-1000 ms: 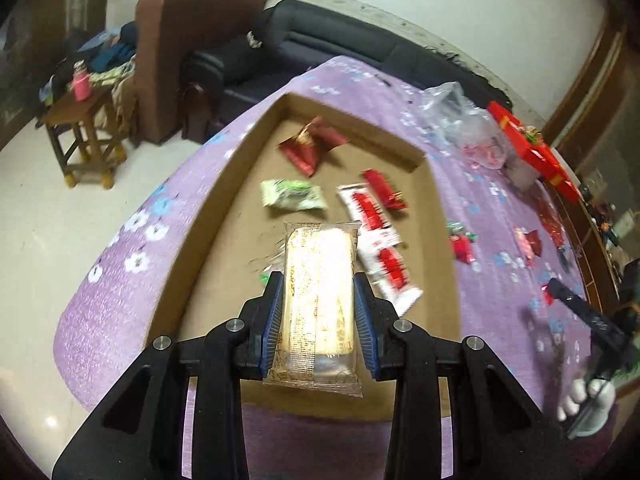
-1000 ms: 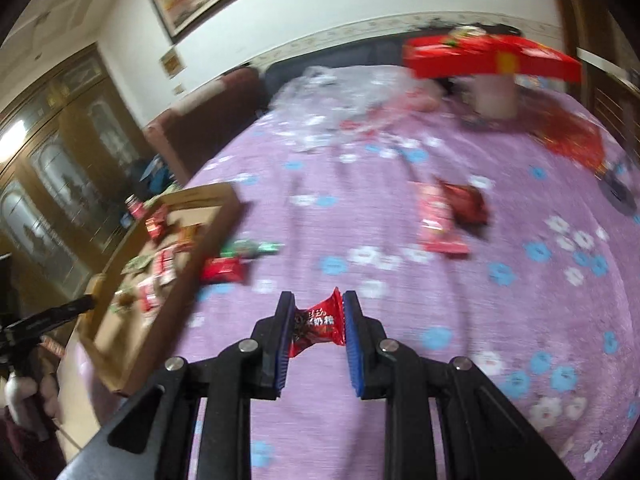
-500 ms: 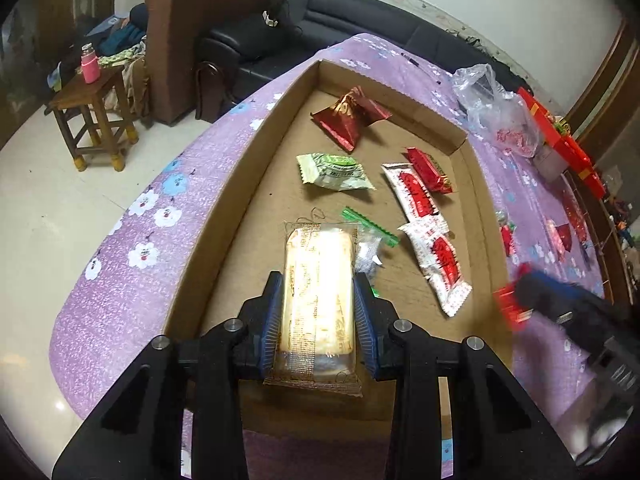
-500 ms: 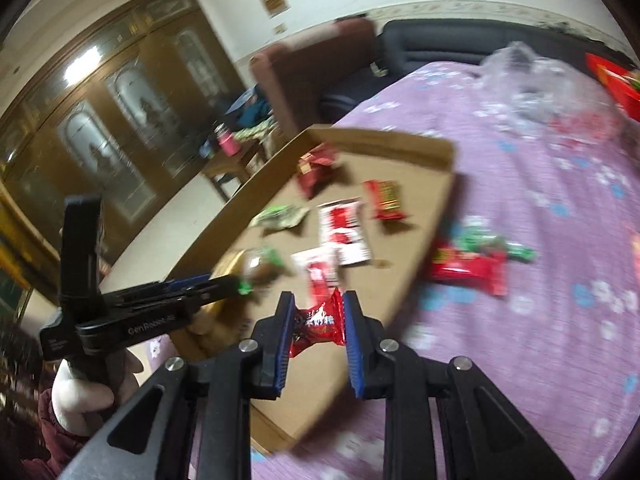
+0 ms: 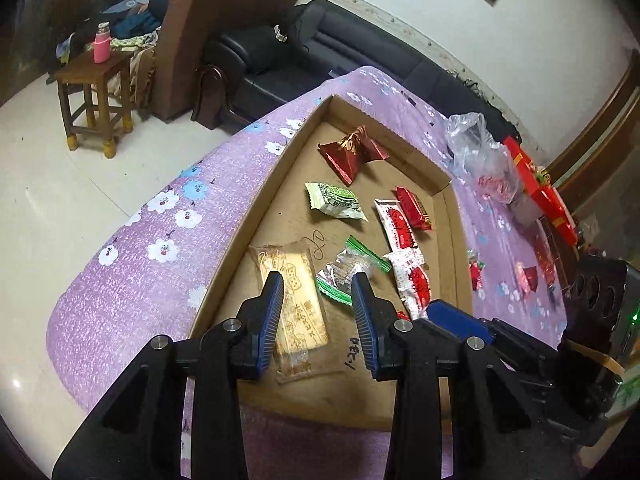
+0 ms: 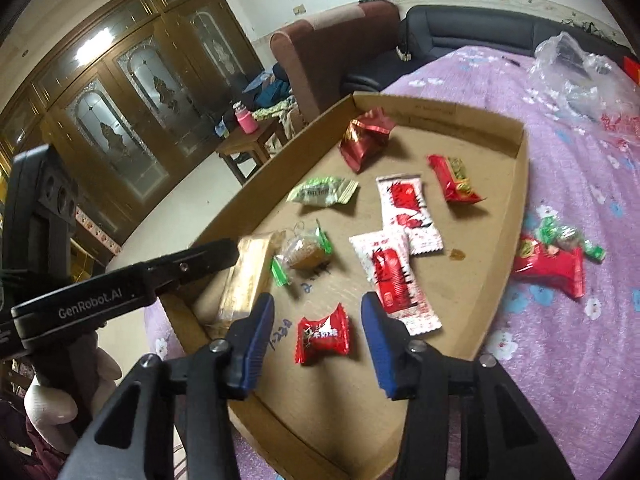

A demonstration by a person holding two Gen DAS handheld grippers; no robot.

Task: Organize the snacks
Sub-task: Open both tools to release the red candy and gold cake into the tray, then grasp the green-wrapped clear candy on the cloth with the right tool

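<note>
A shallow cardboard tray (image 5: 256, 216) (image 6: 516, 216) lies on the purple flowered tablecloth and holds several snack packets. My left gripper (image 5: 318, 316) is open above the tray's near end; the long yellow biscuit packet (image 5: 296, 300) lies flat in the tray under its left finger. My right gripper (image 6: 318, 340) is open; the small red candy (image 6: 322, 336) lies in the tray between its fingers. The left gripper also shows in the right wrist view (image 6: 120, 284), beside the biscuit packet (image 6: 244, 276).
Loose red and green candies (image 6: 552, 256) lie on the cloth right of the tray. A clear plastic bag (image 5: 480, 152) and a red box (image 5: 540, 192) are farther back. A sofa, armchair and wooden stool (image 5: 92, 92) stand beyond the table edge.
Both grippers have opened. The biscuit packet left the left gripper and the red candy left the right gripper; both now lie in the tray. The right gripper swung over the tray.
</note>
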